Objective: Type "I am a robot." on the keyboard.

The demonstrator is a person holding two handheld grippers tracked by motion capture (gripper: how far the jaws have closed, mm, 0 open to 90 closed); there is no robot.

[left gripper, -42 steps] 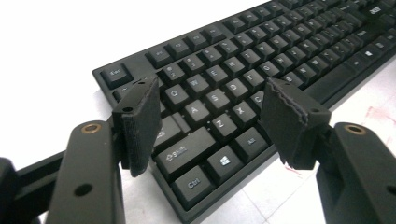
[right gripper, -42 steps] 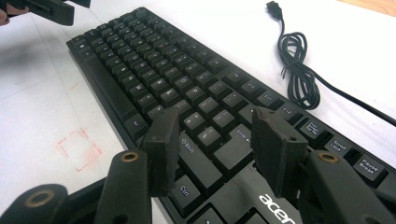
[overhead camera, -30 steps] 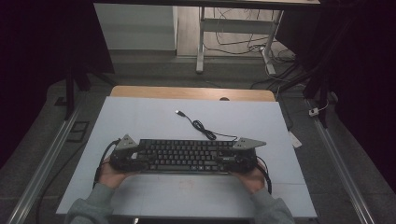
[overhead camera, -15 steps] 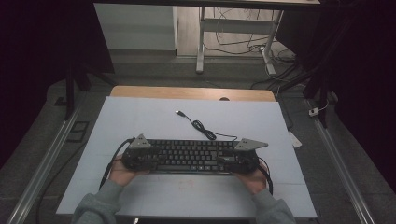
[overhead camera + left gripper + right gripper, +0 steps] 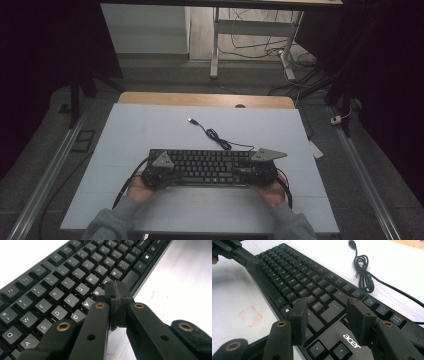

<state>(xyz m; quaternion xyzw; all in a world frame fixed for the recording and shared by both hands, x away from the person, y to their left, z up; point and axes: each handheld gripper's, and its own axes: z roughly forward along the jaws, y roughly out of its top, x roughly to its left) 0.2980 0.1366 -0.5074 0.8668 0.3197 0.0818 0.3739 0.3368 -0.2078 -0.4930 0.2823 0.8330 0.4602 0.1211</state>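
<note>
A black Acer keyboard (image 5: 205, 165) lies across the white tabletop (image 5: 150, 130), its keys facing up. Its black cable (image 5: 217, 137) runs in a loose coil toward the far side and ends in a USB plug (image 5: 191, 120). My left gripper (image 5: 160, 172) hangs over the keyboard's left part. In the left gripper view the left gripper (image 5: 116, 293) is shut, jaws pressed together with nothing between them, above the front row of the keyboard (image 5: 62, 277). My right gripper (image 5: 327, 306) is open, its jaws straddling the Enter and Shift area of the keyboard (image 5: 312, 282).
A faint red square mark (image 5: 200, 196) is drawn on the tabletop just in front of the keyboard. A wooden strip (image 5: 200, 99) borders the table's far edge. Metal rails (image 5: 45, 175) run along both sides, and desk legs and floor cables (image 5: 260, 45) lie beyond.
My left gripper has moved right, from the keyboard's left end inward over the keys. The right gripper and the keyboard have barely shifted.
</note>
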